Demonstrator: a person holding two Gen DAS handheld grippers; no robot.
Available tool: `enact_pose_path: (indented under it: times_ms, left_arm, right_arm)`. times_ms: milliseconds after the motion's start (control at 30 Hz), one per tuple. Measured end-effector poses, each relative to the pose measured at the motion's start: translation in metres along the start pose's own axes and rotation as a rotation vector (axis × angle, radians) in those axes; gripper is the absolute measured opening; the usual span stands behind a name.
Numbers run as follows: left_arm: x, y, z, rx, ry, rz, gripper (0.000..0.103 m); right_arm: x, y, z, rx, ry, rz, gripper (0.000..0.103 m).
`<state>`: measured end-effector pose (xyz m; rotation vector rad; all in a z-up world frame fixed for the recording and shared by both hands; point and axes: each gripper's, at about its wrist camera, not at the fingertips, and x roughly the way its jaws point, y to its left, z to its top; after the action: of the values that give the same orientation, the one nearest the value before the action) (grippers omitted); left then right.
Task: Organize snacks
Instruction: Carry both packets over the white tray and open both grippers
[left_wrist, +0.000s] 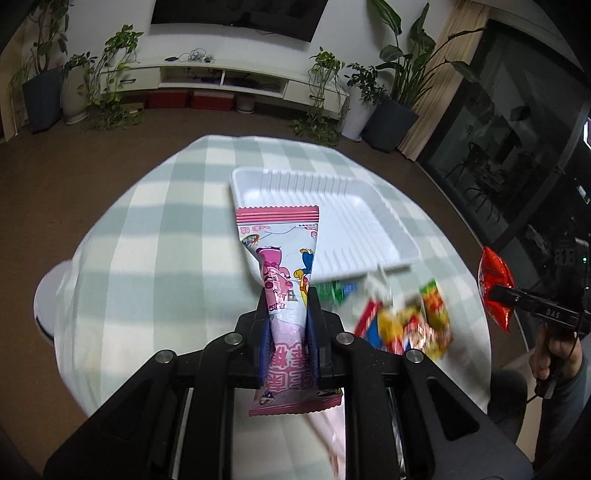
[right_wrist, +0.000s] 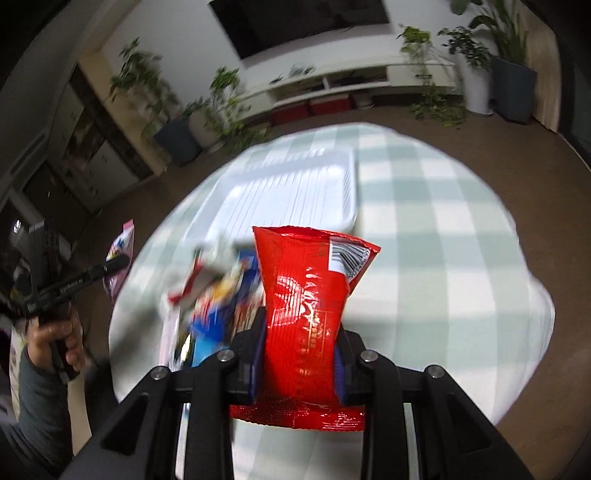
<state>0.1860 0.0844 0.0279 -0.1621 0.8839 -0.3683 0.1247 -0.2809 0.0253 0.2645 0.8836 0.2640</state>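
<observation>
My left gripper (left_wrist: 288, 295) is shut on a pink cartoon snack packet (left_wrist: 280, 266) and holds it above the table, in front of a white ribbed tray (left_wrist: 354, 206). My right gripper (right_wrist: 301, 317) is shut on a red snack bag (right_wrist: 310, 295), also held above the table near the tray (right_wrist: 295, 192). The red bag (left_wrist: 495, 284) and right gripper show at the right edge of the left wrist view. The pink packet (right_wrist: 120, 251) shows at the left of the right wrist view. A blurred pile of loose colourful snack packets (left_wrist: 406, 321) lies on the table beside the tray; it also shows in the right wrist view (right_wrist: 214, 295).
The round table wears a green-and-white checked cloth (left_wrist: 147, 266). Brown floor surrounds it. A white TV cabinet (left_wrist: 221, 77), potted plants (left_wrist: 391, 110) and a dark glass door (left_wrist: 517, 147) stand far behind. The person's hand (right_wrist: 55, 339) holds the left gripper's handle.
</observation>
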Motion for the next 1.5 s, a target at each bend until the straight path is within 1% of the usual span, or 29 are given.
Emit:
enact_pose_path:
  times_ms: [100,133,200,300,400,567,667,767,933,1067,1267,1433,1500]
  left_arm:
    - [0.026,-0.005,0.035,0.013,-0.002,0.004,0.014]
    - [0.034,-0.007,0.042,0.013,-0.002,0.004,0.014]
    - [0.056,-0.011,0.06,0.014,0.007,0.003,0.014]
    - [0.085,-0.017,0.072,0.022,0.034,0.011,0.014]
    - [0.113,-0.017,0.077,0.034,0.069,0.029,0.014]
    - [0.143,-0.013,0.069,0.04,0.11,0.042,0.014]
    - [0.155,-0.01,0.064,0.042,0.123,0.063,0.015]
    - [0.164,-0.008,0.059,0.044,0.139,0.072,0.015]
    - [0.175,-0.007,0.056,0.052,0.153,0.082,0.015]
    - [0.189,-0.007,0.055,0.074,0.198,0.095,0.017]
    - [0.192,-0.004,0.053,0.059,0.21,0.095,0.019]
    - [0.185,-0.009,0.053,0.066,0.203,0.112,0.022]
    - [0.176,-0.01,0.051,0.068,0.191,0.119,0.028]
  right_arm:
    - [0.01,0.0,0.036,0.007,-0.045,-0.005,0.031]
    - [0.019,0.003,0.053,-0.007,-0.061,-0.011,0.031]
    - [0.036,0.008,0.076,-0.024,-0.072,-0.012,0.031]
    - [0.073,0.014,0.103,-0.039,-0.033,0.0,0.031]
    - [0.112,0.02,0.114,-0.068,0.029,-0.024,0.031]
    - [0.161,0.011,0.105,-0.063,0.118,-0.075,0.031]
    - [0.174,0.0,0.096,-0.044,0.147,-0.11,0.031]
    - [0.176,-0.007,0.089,-0.039,0.155,-0.124,0.031]
    - [0.172,-0.006,0.081,-0.052,0.158,-0.149,0.031]
    - [0.172,-0.008,0.083,-0.033,0.144,-0.155,0.031]
    - [0.177,-0.007,0.084,-0.041,0.141,-0.169,0.034]
    - [0.18,-0.007,0.085,-0.043,0.143,-0.19,0.041]
    - [0.178,-0.007,0.086,-0.037,0.136,-0.191,0.052]
